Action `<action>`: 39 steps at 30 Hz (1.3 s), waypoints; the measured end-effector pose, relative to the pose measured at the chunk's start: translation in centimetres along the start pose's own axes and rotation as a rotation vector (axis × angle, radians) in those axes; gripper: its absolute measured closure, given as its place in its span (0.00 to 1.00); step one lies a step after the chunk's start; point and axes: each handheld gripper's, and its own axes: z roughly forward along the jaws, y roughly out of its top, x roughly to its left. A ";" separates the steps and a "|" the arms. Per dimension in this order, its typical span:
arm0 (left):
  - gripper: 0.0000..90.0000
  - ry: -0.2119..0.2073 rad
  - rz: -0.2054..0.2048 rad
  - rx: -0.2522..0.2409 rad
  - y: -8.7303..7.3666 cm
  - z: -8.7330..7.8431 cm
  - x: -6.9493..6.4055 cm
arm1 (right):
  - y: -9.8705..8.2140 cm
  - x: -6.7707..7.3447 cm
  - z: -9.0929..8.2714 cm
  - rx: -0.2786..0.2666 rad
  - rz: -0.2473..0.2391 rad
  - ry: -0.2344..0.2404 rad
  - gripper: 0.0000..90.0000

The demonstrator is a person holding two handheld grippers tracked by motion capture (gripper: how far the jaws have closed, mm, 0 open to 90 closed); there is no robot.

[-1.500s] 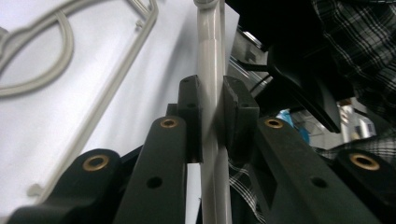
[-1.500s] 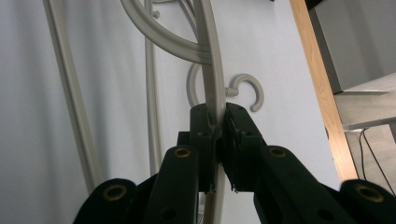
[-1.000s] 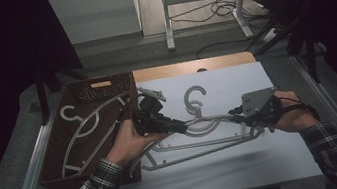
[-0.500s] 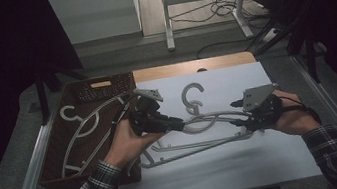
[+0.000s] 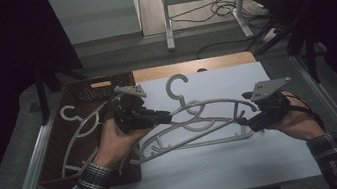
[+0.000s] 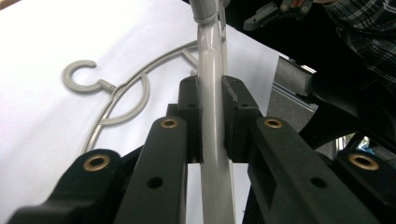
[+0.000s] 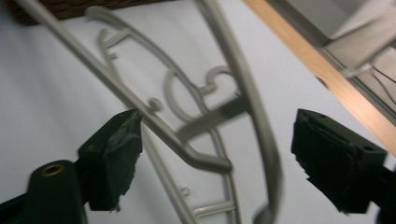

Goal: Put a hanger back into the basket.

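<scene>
A grey plastic hanger [image 5: 208,103] is tilted above the white table, its left arm raised. My left gripper [image 5: 162,118] is shut on that arm; in the left gripper view the pads [image 6: 233,100] press the grey bar [image 6: 210,116] from both sides. My right gripper [image 5: 246,115] sits at the hanger's right end. Its jaws have just been opening and now stand wide, with the hanger's rounded end [image 7: 210,161] loose between the pads [image 7: 114,151]. A second grey hanger [image 5: 177,82] lies flat on the table beneath it.
A dark woven basket [image 5: 99,87] at the table's left edge holds more grey hangers [image 5: 71,114]. A wooden strip [image 5: 192,65] borders the far side of the white table [image 5: 208,169]. Metal rails run along both sides.
The right gripper's jaws have opened off the hanger's right end. The left gripper has shifted a little left and up, still shut on the hanger's arm.
</scene>
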 end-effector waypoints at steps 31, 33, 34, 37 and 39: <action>0.89 0.221 -0.084 -0.145 -2.6 -8.6 2.8 | -3.9 4.4 1.0 -0.096 0.268 0.038 0.18; 0.89 0.233 -0.091 -0.152 -2.9 -9.2 3.1 | -4.1 4.9 1.1 -0.101 0.271 0.038 0.17; 0.89 0.238 -0.094 -0.155 -3.1 -9.4 3.2 | -4.1 5.1 1.2 -0.102 0.273 0.043 0.17; 0.89 0.264 -0.106 -0.160 -3.6 -10.0 3.5 | -4.3 5.7 1.3 -0.097 0.267 0.046 0.16; 0.89 0.278 -0.115 -0.163 -4.0 -10.4 3.7 | -4.4 6.0 1.3 -0.097 0.264 0.050 0.16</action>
